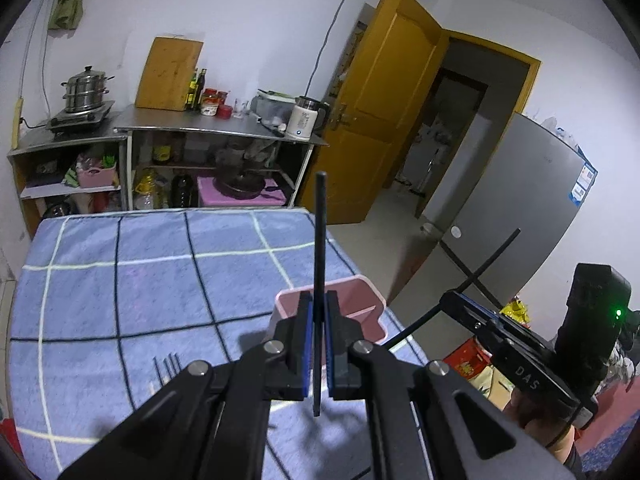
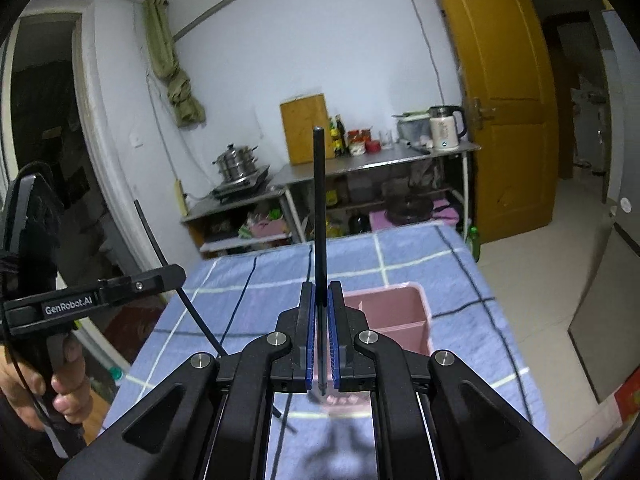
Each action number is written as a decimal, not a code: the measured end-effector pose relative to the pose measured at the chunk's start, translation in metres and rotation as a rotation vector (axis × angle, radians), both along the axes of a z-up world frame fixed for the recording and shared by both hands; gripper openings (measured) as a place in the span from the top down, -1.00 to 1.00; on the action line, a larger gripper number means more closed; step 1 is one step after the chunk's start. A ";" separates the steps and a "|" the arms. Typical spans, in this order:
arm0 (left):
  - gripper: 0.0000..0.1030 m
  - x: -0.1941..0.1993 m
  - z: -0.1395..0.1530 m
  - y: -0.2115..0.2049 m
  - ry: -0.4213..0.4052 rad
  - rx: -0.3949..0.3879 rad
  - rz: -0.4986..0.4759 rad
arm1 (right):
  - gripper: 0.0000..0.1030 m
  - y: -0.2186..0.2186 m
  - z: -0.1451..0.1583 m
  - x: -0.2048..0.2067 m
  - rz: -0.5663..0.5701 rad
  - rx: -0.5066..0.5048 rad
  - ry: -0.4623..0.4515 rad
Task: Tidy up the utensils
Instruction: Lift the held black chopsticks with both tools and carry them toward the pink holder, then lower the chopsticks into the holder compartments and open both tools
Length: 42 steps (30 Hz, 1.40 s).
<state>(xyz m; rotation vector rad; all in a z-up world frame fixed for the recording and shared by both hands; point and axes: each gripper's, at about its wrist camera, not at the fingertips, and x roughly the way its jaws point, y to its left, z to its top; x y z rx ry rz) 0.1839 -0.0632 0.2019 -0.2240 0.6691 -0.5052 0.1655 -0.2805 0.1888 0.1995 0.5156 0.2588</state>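
Observation:
My left gripper [image 1: 319, 300] is shut on a black chopstick [image 1: 320, 232] that stands upright between its blue pads, above the table. My right gripper [image 2: 319, 292] is likewise shut on an upright black chopstick [image 2: 319, 200]. Each shows in the other's view: the right gripper [image 1: 446, 300] with its slanted chopstick [image 1: 496, 254], and the left gripper [image 2: 182, 272] with its chopstick [image 2: 150, 232]. A pink divided utensil holder [image 1: 376, 330] [image 2: 425, 320] stands on the cloth just beyond both grippers. Several loose black chopsticks [image 1: 166, 368] lie on the cloth to the left.
The table wears a blue checked cloth [image 1: 160, 280]. Behind it a steel counter [image 1: 200, 124] carries a pot, bottles, a cutting board and a kettle [image 1: 304, 120]. An open yellow door [image 1: 380, 112] and a grey fridge [image 1: 520, 208] are on the right. A hand [image 2: 60, 384] grips the left handle.

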 end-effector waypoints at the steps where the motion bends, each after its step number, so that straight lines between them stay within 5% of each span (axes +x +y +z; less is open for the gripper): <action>1: 0.89 0.002 0.003 -0.002 -0.005 -0.005 -0.002 | 0.88 -0.002 0.002 0.001 -0.006 0.001 -0.006; 10: 0.89 0.034 0.018 -0.023 -0.056 -0.012 0.007 | 0.88 -0.014 0.002 0.025 -0.039 0.028 -0.016; 26: 0.89 0.068 -0.063 -0.047 0.060 0.037 -0.002 | 0.88 -0.012 -0.075 0.064 -0.026 0.035 0.148; 36: 0.87 0.069 -0.081 -0.045 0.100 0.047 0.002 | 0.88 -0.015 -0.095 0.073 -0.016 0.044 0.198; 42: 0.54 0.064 -0.077 -0.038 0.094 0.019 0.004 | 0.87 -0.017 -0.096 0.068 -0.027 0.046 0.195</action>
